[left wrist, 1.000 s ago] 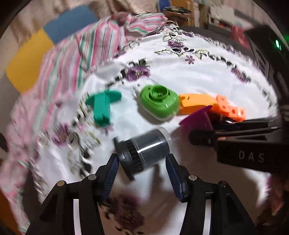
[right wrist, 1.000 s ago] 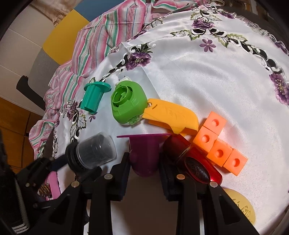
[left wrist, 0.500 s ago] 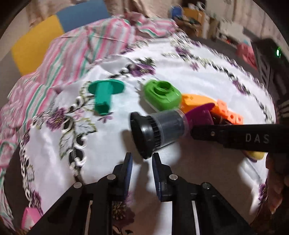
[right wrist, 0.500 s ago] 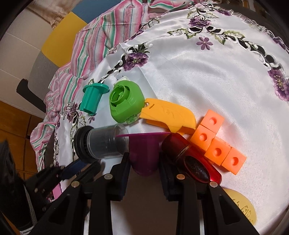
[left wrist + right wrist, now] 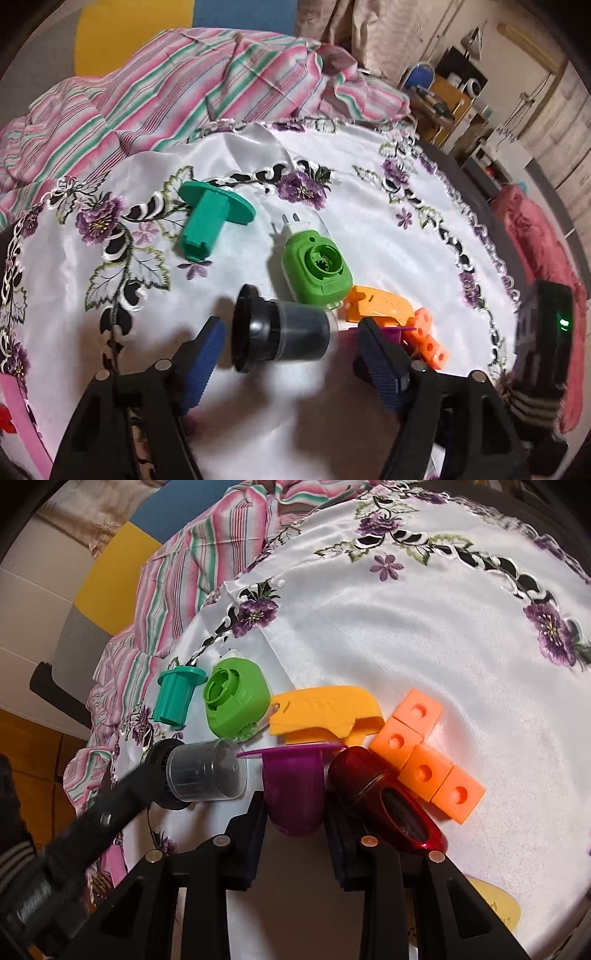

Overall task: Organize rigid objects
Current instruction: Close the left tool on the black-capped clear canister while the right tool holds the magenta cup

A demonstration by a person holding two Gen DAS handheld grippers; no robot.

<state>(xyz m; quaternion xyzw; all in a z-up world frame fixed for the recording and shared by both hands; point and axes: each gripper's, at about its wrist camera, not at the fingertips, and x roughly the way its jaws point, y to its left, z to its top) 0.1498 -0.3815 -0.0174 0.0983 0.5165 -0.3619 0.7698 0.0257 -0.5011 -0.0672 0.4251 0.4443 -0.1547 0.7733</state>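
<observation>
Around the black-capped jar [image 5: 280, 334], the left hand-held gripper [image 5: 290, 350] has reopened; the right hand-held gripper [image 5: 294, 805] seemingly still clamps the purple cup [image 5: 293, 786].

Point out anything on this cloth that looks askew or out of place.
The dark capped jar lies on its side between the open left gripper fingers, apart from the row. The teal peg also lies tipped over. The right gripper is closed on the purple cup.

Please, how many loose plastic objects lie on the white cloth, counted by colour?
Teal: 1, flanged peg
Green: 1, plug-in housing
Yellow-orange: 1, curved cover
Orange: 1, block of four joined cubes
Purple: 1, flanged cup
Dark red: 1, glossy case
Black and clear: 1, capped cylinder
Total: 7
</observation>
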